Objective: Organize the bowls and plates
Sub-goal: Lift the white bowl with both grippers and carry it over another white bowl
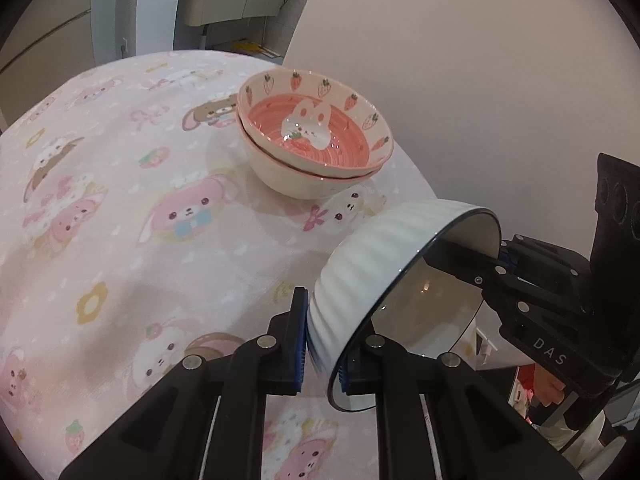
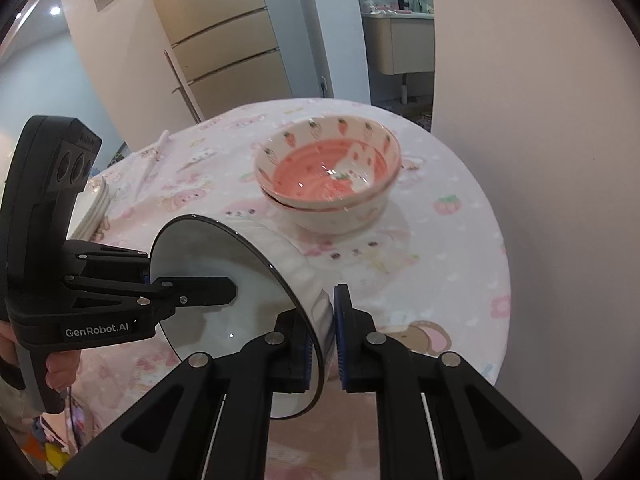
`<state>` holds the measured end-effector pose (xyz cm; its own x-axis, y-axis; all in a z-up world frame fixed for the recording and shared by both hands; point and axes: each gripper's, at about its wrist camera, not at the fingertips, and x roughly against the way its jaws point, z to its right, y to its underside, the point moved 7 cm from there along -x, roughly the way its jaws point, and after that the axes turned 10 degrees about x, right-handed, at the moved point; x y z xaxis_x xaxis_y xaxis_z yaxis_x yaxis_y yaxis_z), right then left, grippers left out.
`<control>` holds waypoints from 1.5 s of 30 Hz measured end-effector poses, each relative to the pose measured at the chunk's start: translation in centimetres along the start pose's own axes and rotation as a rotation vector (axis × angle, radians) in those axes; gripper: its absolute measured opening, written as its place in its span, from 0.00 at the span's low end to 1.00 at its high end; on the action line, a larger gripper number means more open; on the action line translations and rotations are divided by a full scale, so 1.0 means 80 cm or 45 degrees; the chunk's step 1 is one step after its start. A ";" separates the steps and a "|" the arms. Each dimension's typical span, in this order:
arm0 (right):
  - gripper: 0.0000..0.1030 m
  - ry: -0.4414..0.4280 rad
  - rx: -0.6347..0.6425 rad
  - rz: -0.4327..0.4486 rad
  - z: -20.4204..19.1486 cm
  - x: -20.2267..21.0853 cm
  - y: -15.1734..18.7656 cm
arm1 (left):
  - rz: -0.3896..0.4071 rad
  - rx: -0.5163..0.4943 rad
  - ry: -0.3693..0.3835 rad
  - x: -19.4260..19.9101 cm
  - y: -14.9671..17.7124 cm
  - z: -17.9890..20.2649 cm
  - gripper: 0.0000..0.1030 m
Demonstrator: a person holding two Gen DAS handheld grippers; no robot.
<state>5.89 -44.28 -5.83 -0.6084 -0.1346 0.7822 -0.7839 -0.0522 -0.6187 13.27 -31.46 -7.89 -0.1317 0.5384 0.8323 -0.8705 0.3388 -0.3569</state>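
Both clamped on white ribbed bowl (image 1: 360,280): left hand-held gripper (image 1: 320,344), right hand-held gripper (image 2: 322,344). Ahead, strawberry bowls (image 1: 316,140) already nested, seemingly two; white bowl unplaced.

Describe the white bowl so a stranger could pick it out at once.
Start at the round table under the pink cartoon tablecloth. Nearer the cameras than the stacked strawberry bowls, the white bowl hangs tipped on its side, its rim held by the left gripper and right gripper. It alone is plain white, ribbed outside, with a dark rim.
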 end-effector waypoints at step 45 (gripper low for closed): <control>0.12 0.095 -0.047 0.215 0.067 0.017 -0.137 | 0.204 -0.027 0.061 0.020 -0.165 0.045 0.12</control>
<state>14.29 -49.21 1.61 -0.7382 -0.0642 0.6715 -0.6730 0.0016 -0.7397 22.84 -37.83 -0.34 -0.2447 0.6225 0.7434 -0.8301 0.2617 -0.4924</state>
